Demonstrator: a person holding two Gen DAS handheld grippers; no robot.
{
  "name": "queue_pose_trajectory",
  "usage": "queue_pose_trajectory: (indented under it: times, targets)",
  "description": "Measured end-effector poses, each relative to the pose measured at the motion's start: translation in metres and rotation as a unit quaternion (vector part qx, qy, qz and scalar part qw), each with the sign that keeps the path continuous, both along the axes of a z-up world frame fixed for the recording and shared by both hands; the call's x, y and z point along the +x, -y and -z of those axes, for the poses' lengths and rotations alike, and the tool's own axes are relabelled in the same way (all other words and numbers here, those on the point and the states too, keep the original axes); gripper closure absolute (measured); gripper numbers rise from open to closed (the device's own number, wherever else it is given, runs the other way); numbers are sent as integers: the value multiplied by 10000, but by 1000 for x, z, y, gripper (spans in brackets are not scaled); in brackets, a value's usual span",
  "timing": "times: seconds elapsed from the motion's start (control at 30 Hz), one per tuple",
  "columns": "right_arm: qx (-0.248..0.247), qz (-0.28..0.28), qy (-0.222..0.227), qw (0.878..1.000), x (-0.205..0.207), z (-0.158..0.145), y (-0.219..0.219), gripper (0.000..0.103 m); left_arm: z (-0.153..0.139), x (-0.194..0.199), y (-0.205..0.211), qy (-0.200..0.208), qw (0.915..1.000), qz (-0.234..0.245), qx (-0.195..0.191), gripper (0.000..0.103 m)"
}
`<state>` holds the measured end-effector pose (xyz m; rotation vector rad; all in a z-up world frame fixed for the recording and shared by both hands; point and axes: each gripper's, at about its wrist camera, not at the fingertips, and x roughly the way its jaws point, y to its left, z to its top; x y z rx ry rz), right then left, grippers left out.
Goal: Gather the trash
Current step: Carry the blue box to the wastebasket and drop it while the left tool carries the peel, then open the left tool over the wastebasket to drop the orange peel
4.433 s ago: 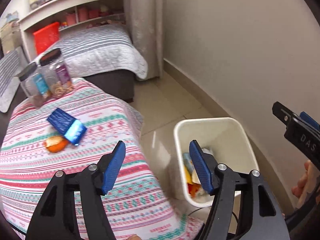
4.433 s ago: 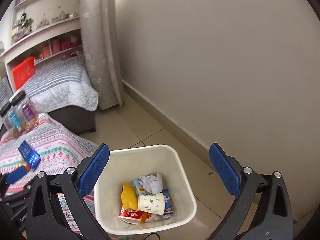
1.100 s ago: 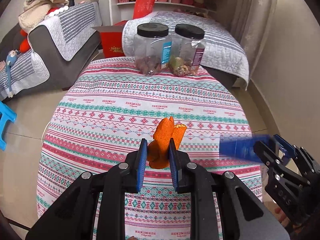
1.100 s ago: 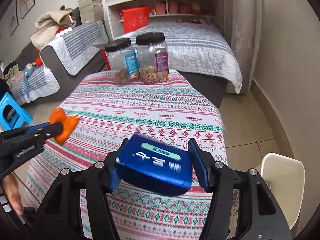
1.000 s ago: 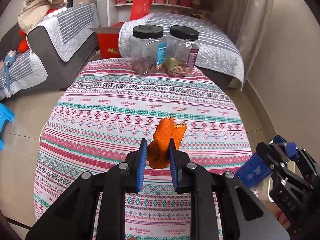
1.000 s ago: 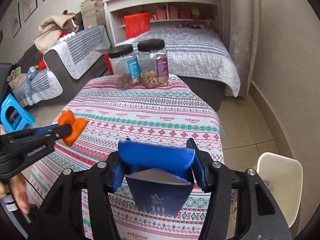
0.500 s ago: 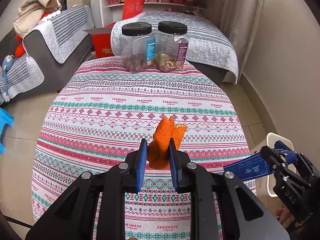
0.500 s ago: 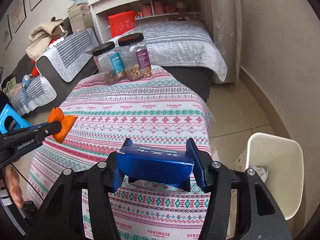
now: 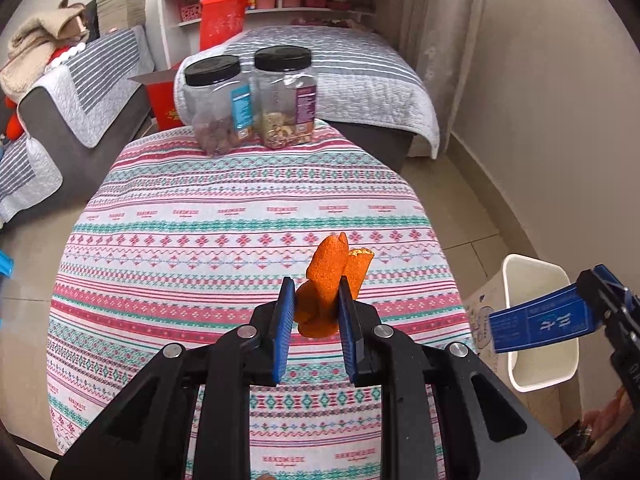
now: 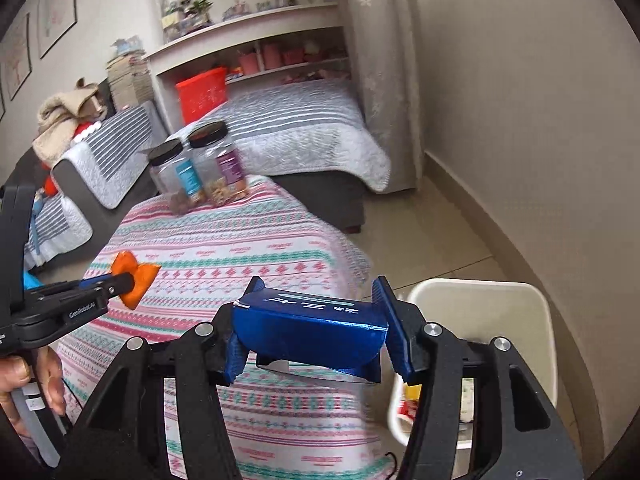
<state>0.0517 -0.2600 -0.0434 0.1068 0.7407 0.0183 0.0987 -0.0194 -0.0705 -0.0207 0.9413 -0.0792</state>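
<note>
My left gripper (image 9: 316, 300) is shut on an orange peel (image 9: 334, 280) and holds it above the patterned tablecloth (image 9: 200, 240). It also shows in the right wrist view (image 10: 134, 276) at the left. My right gripper (image 10: 316, 320) is shut on a flattened blue box (image 10: 308, 330), held above the table's right edge. In the left wrist view the blue box (image 9: 536, 324) hangs in front of the white trash bin (image 9: 536, 276). The bin (image 10: 480, 296) stands on the floor right of the table, with trash inside.
Two clear jars with black lids (image 9: 248, 100) stand at the table's far edge. A bed with a grey striped cover (image 9: 352, 72) lies behind, a sofa (image 9: 80, 92) to the left. A wall (image 10: 540, 100) runs close along the right, behind the bin.
Both grippers picked their items off the table since the earliest frames. Over the last second my right gripper has swung right with the blue box, nearer the bin. The left gripper stays put.
</note>
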Motion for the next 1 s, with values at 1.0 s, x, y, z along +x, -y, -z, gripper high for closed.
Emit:
queue_pose_trajectory:
  times: [1.0]
  targets:
    - [-181, 2564, 282, 9660, -81, -3, 190, 16, 2, -19, 249, -213, 9690, 2336, -774, 79]
